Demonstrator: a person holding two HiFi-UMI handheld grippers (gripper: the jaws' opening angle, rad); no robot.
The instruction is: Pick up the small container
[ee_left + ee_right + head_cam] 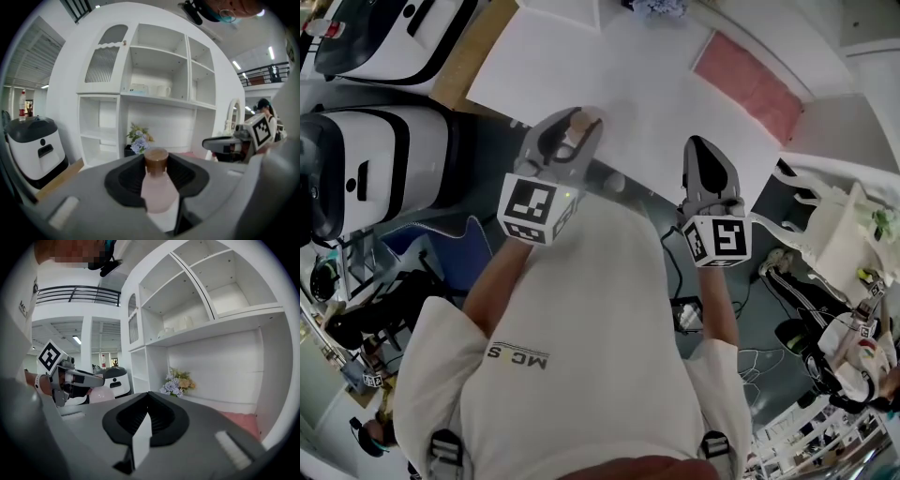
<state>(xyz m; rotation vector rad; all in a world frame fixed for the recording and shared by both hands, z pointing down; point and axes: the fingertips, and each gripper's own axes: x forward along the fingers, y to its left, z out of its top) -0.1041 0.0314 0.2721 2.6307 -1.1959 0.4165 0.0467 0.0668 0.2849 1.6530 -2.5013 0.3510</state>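
Observation:
The small container is a pale pink bottle with a brown cap, standing upright between the jaws of my left gripper, which is shut on its body. From the head view the left gripper is raised over the near edge of the white table, with the container's cap showing at its tips. My right gripper hovers to its right, level with it, jaws together and nothing in them. The right gripper view shows its own jaws meeting, and the left gripper with the pink container off to the left.
The white table carries a pink mat at its far right. A white shelf unit with a vase of flowers stands ahead. White-and-black machines stand to the left, and a white chair to the right.

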